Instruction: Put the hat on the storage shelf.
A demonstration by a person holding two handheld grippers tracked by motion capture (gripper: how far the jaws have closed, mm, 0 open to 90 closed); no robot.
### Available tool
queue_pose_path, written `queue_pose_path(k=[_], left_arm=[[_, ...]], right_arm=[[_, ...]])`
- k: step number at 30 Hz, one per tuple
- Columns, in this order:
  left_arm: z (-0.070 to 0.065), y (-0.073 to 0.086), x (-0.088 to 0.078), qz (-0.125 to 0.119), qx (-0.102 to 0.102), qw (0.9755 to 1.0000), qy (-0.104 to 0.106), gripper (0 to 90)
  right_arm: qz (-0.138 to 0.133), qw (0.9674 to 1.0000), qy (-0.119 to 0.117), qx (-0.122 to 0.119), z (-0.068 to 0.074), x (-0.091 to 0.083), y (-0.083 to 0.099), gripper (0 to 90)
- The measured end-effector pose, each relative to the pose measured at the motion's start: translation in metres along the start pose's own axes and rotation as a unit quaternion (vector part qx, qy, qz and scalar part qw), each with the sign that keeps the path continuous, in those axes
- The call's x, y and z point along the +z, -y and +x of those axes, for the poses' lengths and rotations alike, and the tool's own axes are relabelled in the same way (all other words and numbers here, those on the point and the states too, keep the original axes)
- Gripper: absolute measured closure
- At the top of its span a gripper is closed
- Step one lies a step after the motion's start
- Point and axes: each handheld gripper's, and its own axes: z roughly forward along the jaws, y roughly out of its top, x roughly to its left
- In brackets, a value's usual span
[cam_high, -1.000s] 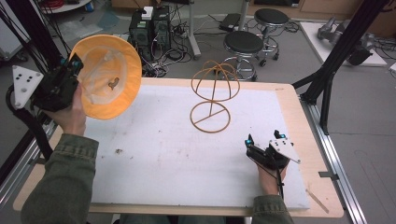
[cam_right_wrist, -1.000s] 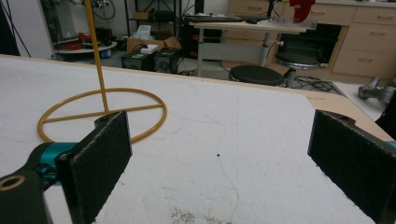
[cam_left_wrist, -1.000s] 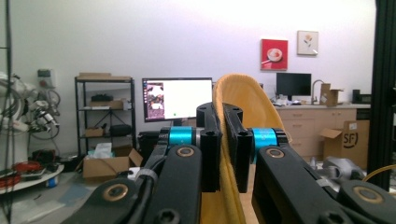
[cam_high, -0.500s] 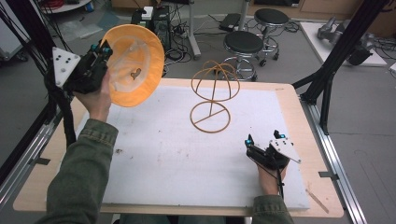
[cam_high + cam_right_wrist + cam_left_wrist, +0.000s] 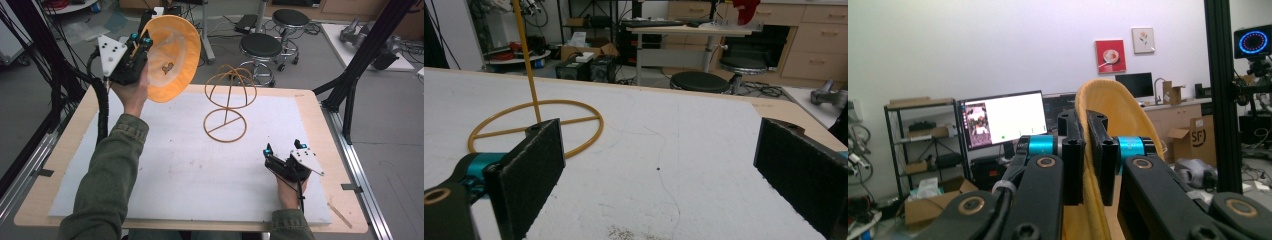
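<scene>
An orange fabric hat (image 5: 172, 55) hangs in the air above the table's far left corner. My left gripper (image 5: 141, 41) is shut on its brim, and in the left gripper view the brim (image 5: 1113, 110) is pinched between the two black jaws of that gripper (image 5: 1085, 125). A golden wire stand (image 5: 227, 102), with a round base and a domed top, stands upright on the white mat to the right of the hat. My right gripper (image 5: 283, 148) rests on the mat near the right front, open with nothing between its jaws (image 5: 659, 165). The stand's base ring (image 5: 536, 122) lies ahead of it to the left.
A white mat (image 5: 175, 170) covers most of the wooden table (image 5: 70, 145). Black frame posts (image 5: 360, 65) rise at the right edge, and a cable bundle (image 5: 102, 110) hangs by the left arm. Two stools (image 5: 260, 47) stand on the floor beyond the far edge.
My left hand has carried the hat to the right and a little higher, nearer the wire stand. The right gripper has stayed where it was.
</scene>
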Motion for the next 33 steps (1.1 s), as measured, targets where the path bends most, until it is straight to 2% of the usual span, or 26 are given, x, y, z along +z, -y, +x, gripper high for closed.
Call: queue_pose_path(k=[4, 11, 15, 19, 22, 28, 33], left_arm=[[-0.019, 0.002, 0.011, 0.003, 0.02, 0.9997, 0.01, 85.9], [-0.045, 0.001, 0.029, 0.009, 0.023, 0.9992, 0.03, 85.8], [-0.054, -0.002, 0.04, 0.012, 0.027, 0.999, 0.034, 85.9], [-0.059, -0.003, 0.051, 0.016, 0.041, 0.9985, 0.032, 85.9], [-0.061, -0.003, 0.057, 0.016, 0.036, 0.9987, 0.031, 85.9], [-0.083, -0.007, 0.059, 0.001, 0.04, 0.9973, 0.061, 85.9], [-0.109, -0.009, 0.059, -0.004, 0.051, 0.994, 0.097, 86.0]], right_arm=[[0.0, 1.0, -0.002, 0.001, 0.0, 0.0, 0.0, 5.1], [-0.002, 1.0, -0.005, 0.007, 0.001, -0.002, -0.001, 5.1], [-0.002, 1.0, -0.006, 0.007, 0.001, -0.002, -0.001, 5.1], [-0.007, 0.9999, -0.008, 0.004, 0.0, -0.002, -0.001, 5.1], [-0.005, 0.9999, -0.012, 0.008, 0.001, -0.001, -0.001, 5.1], [-0.005, 0.9999, -0.011, 0.005, 0.0, 0.0, 0.0, 5.1], [-0.005, 0.9999, -0.011, 0.005, 0.001, -0.001, -0.001, 5.1]])
